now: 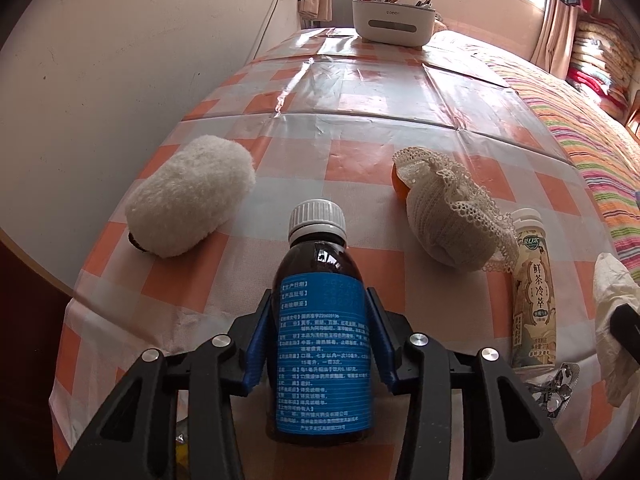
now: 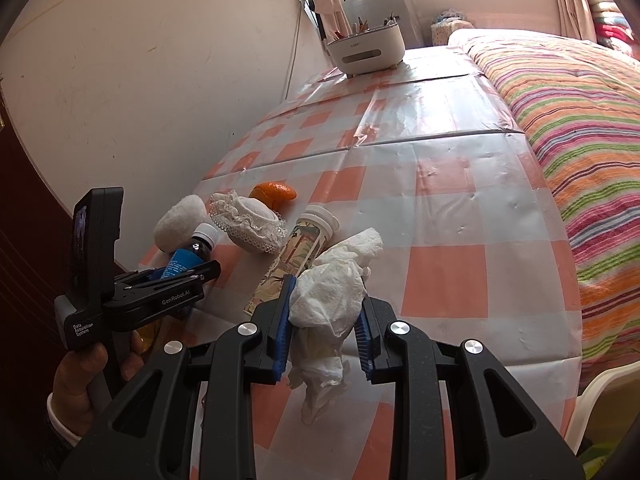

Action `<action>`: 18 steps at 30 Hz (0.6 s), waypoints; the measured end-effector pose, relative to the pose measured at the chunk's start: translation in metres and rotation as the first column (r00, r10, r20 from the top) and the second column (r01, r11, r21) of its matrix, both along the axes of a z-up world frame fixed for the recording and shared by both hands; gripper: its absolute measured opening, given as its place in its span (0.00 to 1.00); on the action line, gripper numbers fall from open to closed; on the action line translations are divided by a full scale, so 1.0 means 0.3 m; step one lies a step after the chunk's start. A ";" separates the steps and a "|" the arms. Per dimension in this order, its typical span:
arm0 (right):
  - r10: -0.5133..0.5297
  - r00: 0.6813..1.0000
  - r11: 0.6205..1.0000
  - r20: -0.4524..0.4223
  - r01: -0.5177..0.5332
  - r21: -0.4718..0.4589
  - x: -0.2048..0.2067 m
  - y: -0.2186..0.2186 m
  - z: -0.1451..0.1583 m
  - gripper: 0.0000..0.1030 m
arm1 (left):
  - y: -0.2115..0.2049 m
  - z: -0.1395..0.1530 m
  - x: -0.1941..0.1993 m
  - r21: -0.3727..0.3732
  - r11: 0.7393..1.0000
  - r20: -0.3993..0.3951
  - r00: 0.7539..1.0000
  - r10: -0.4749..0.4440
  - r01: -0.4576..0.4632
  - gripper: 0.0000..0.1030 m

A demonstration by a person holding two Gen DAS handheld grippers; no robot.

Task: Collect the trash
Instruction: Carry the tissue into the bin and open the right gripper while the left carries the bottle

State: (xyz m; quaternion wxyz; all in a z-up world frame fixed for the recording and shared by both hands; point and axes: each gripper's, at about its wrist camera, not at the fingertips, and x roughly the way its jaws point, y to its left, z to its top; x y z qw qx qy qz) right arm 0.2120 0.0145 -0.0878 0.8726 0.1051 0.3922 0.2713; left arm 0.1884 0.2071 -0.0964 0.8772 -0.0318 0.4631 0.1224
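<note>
Left gripper [image 1: 320,304] clamped on brown syrup bottle [image 1: 320,320], blue label, white cap, upright at near edge of checked tablecloth [image 1: 360,120]. Right gripper [image 2: 325,320] closed on crumpled tissue [image 2: 328,292], beside lying tea bottle [image 2: 300,252]. Fluffy white pad [image 1: 188,200], lace pouch [image 1: 452,212], tangerine peel [image 2: 274,194] behind.

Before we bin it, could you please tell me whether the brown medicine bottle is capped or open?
Capped: a white ribbed screw cap sits on the brown medicine bottle.
</note>
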 end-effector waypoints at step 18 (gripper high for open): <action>-0.035 0.998 0.999 0.046 0.036 -0.018 -0.047 -0.053 0.036 0.25 | -0.116 0.078 -0.058 0.012 0.997 0.093 0.992 -0.080 0.079 0.40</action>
